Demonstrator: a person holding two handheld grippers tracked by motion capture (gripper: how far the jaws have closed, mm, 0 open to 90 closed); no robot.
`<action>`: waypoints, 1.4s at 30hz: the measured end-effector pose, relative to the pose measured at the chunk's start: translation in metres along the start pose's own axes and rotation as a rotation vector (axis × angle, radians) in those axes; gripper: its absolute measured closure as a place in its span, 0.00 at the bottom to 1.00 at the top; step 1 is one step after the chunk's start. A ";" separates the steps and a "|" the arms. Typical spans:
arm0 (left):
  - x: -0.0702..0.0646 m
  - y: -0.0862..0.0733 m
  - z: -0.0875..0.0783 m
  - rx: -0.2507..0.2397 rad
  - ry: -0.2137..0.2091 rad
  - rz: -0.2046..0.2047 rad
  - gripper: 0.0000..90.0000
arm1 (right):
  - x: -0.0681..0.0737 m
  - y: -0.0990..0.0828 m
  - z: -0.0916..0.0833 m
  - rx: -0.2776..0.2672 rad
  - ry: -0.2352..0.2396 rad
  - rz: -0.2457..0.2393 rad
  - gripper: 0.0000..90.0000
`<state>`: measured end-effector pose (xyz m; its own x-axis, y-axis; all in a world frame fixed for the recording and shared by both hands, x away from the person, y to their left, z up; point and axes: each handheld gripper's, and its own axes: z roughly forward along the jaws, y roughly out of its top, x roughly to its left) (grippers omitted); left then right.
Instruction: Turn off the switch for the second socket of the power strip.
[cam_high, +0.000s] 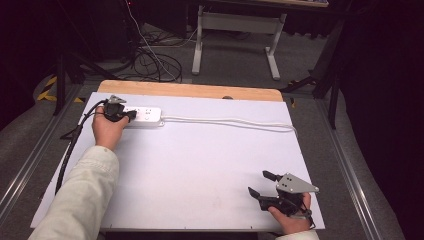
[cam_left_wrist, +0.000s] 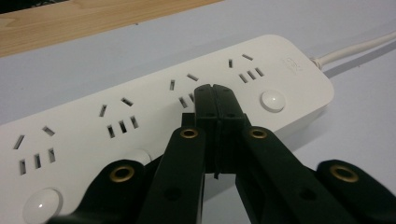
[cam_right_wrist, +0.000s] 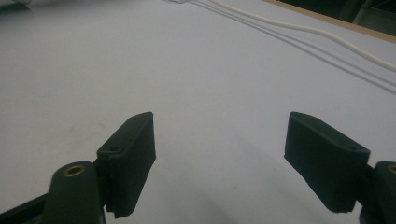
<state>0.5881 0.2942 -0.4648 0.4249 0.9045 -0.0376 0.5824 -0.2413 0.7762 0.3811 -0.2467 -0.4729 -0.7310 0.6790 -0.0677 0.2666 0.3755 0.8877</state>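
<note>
Pressing together-jawed on the power strip (cam_left_wrist: 154, 112) near the counter's far-left corner, the left hand-held gripper (cam_left_wrist: 215, 93) seems aimed at a switch button (cam_left_wrist: 272, 100), while the right hand-held gripper (cam_right_wrist: 219, 154) waits with jaws apart.

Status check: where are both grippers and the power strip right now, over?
Left gripper shut, tips over the white power strip near a round button. Right gripper open, at the table's near right, holding nothing. Nothing between jaws and strip.

The power strip (cam_left_wrist: 154, 107) runs off the left edge, tongs (cam_left_wrist: 215, 93) hiding its middle sockets.
</note>
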 end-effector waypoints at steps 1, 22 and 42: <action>-0.001 0.000 0.000 -0.001 0.001 0.000 1.00 | 0.000 0.000 0.000 -0.002 0.001 0.003 0.28; -0.007 -0.001 0.001 0.014 0.040 0.015 1.00 | 0.000 0.000 -0.001 -0.006 0.005 0.003 0.28; -0.010 -0.002 0.002 0.011 0.064 0.002 1.00 | 0.000 -0.002 -0.002 0.000 0.007 0.004 0.28</action>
<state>0.5838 0.2852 -0.4669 0.3809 0.9246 0.0041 0.5896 -0.2463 0.7692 0.3794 -0.2484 -0.4737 -0.7340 0.6764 -0.0610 0.2698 0.3728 0.8878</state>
